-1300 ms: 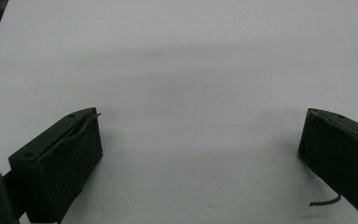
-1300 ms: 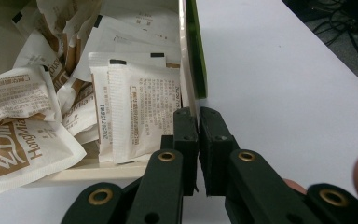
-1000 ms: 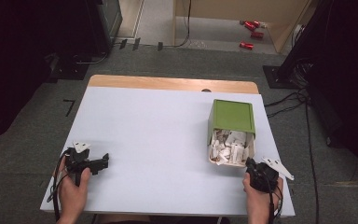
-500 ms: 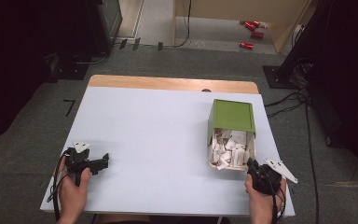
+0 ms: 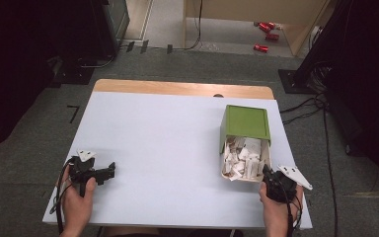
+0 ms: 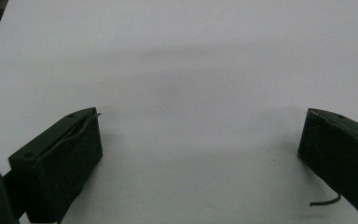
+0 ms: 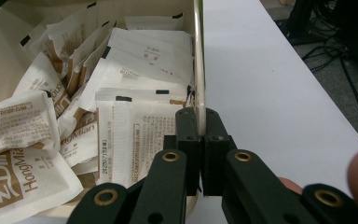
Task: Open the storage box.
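White table [image 5: 177, 148] on grey floor | my left gripper [image 5: 109, 172] near left edge, jaws wide apart, nothing between | my right gripper [image 7: 200, 122] just clamped on the box [image 5: 245, 143] wall's near right rim | one green-lidded box, many white sachets [image 7: 135, 70] inside | three red cans [image 5: 266, 34] far back

One counter [image 5: 168, 148] is standing; one box [image 5: 245, 123] is sitting on it, holding many sachets [image 5: 244, 155], uncountable; two grippers, left gripper [image 5: 109, 171], right gripper [image 5: 266, 174], are resting; three red cans [image 5: 267, 35] are lying on the floor.
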The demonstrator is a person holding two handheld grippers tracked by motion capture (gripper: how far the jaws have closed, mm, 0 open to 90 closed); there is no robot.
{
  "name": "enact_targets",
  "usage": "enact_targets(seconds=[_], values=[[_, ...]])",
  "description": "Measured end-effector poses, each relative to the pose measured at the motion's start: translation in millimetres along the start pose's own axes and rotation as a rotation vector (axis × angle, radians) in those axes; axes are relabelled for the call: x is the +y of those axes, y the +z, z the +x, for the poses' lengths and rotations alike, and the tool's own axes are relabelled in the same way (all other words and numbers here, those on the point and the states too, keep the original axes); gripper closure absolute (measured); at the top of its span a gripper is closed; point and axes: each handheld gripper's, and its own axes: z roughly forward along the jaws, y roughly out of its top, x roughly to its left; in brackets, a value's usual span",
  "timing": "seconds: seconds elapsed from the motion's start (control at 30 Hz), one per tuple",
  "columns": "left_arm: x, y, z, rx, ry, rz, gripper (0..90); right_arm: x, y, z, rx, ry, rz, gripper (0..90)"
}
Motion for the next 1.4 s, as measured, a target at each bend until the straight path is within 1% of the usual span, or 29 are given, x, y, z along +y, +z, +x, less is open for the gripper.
enact_targets(seconds=[0.2, 0.4, 0.63, 0.9, 0.97, 1.03, 1.07, 1.1, 1.17, 1.4], values=[[0.0, 0.0, 0.0, 0.000, 0.000, 0.000, 0.0, -2.3, -9.6, -5.1, 0.014, 0.004, 0.011, 89.4], [0.0, 0.0, 0.0, 0.000, 0.000, 0.000, 0.0, -5.3, -14.4, -4.5, 0.017, -0.008, 0.013, 89.5], [0.0, 0.0, 0.0, 0.000, -0.001, 0.000, 0.0, -8.7, -23.1, -9.9, 0.028, 0.000, 0.024, 89.3], [0.1, 0.0, 0.0, 0.000, 0.000, 0.000, 0.0, -11.1, -26.0, -8.3, 0.024, -0.033, 0.035, 88.7], [0.0, 0.0, 0.0, 0.000, 0.000, 0.000, 0.0, -11.0, -26.1, -9.5, 0.038, -0.014, 0.033, 85.6], [0.0, 0.0, 0.0, 0.000, 0.000, 0.001, 0.0, -9.5, -28.2, -11.0, 0.070, 0.012, 0.007, 75.4], [0.0, 0.0, 0.0, 0.000, 0.000, 0.000, 0.0, -8.1, -29.6, -11.2, 0.076, 0.016, -0.007, 73.3], [0.0, 0.0, 0.0, 0.000, -0.001, 0.000, 0.0, -6.7, -31.4, -10.9, 0.073, 0.015, -0.013, 72.1], [0.1, 0.0, 0.1, 0.000, 0.000, 0.001, 0.0, -3.8, -34.0, -9.9, 0.084, 0.012, -0.024, 68.7], [0.1, 0.0, 0.1, 0.000, 0.000, 0.001, 0.0, 5.4, -37.0, -2.6, 0.100, -0.001, -0.039, 60.7]])
